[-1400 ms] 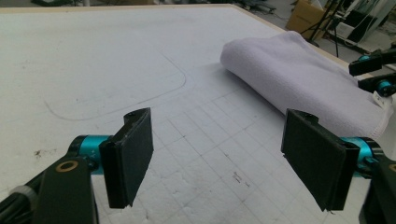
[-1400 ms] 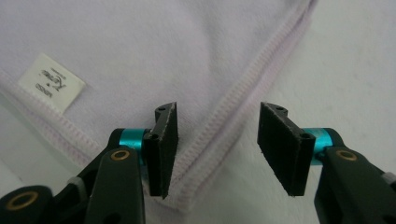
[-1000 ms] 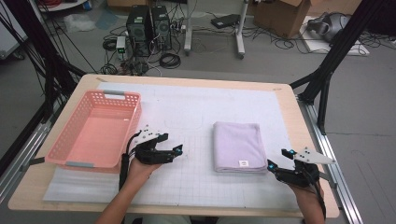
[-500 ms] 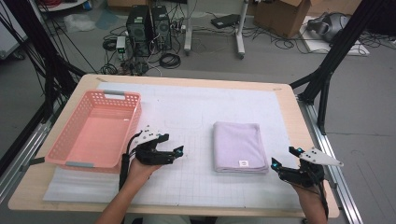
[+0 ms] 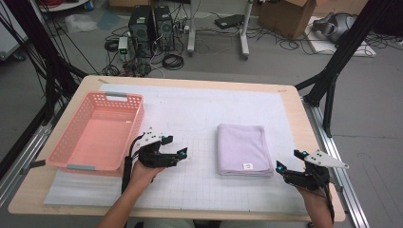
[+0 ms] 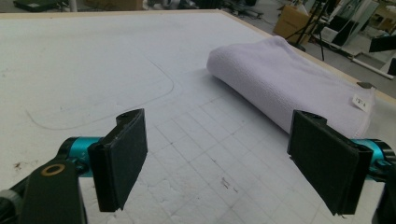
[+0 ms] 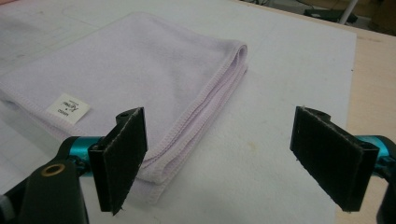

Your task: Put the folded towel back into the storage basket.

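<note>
Between the left gripper [image 5: 183, 153] and the folded towel [image 5: 241, 148] the white mat [image 5: 199, 109] lay bare, a free lane across the grid. The towel's right edge left a strip of bare mat toward the table edge [image 5: 304, 128], where the right gripper [image 5: 280, 167] sat just beside the towel's near corner. The pink basket [image 5: 97, 130] walled off the left side, close beside the left gripper. The far half of the mat stood free behind both basket and towel
</note>
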### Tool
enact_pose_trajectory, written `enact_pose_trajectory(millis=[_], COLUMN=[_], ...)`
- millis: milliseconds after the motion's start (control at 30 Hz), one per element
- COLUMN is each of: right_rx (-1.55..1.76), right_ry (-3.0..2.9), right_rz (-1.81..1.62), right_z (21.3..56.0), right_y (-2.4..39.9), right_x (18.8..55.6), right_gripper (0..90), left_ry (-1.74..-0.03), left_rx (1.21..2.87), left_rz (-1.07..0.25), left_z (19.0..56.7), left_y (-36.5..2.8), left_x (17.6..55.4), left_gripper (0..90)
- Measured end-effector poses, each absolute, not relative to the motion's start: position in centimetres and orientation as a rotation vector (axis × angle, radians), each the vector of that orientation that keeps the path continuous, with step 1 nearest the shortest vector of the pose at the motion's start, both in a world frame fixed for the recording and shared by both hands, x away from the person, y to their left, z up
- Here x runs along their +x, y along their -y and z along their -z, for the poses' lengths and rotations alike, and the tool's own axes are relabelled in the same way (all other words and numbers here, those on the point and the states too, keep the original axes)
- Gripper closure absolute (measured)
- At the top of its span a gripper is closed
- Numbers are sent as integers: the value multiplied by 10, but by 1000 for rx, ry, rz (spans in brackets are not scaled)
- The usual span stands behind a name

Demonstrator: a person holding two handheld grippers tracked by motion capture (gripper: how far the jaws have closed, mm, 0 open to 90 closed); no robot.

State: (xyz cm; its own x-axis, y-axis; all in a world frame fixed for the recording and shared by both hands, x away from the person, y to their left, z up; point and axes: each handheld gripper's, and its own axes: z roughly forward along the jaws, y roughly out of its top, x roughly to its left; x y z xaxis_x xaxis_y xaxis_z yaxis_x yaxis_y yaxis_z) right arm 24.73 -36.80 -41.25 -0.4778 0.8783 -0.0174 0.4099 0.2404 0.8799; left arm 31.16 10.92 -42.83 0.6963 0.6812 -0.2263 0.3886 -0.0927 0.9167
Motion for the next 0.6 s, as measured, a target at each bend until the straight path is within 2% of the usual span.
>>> enact_pose_trajectory(millis=[133, 467, 600], right_rx=[1165, 1161, 1157], right_ry=[-2011, -2024, -2023], right_rz=[-1185, -1197, -1198], right_z=[412, 414, 413], right_y=[366, 364, 364], right_x=[249, 251, 251], right_gripper=[176, 176, 176], left_ry=[-869, -716, -758], left_rx=[1725, 1716, 1767], left_rz=[-303, -322, -312], left_z=[428, 427, 425], left_y=[-107, -85, -73], left_x=[313, 321, 324], left_gripper=[216, 199, 183])
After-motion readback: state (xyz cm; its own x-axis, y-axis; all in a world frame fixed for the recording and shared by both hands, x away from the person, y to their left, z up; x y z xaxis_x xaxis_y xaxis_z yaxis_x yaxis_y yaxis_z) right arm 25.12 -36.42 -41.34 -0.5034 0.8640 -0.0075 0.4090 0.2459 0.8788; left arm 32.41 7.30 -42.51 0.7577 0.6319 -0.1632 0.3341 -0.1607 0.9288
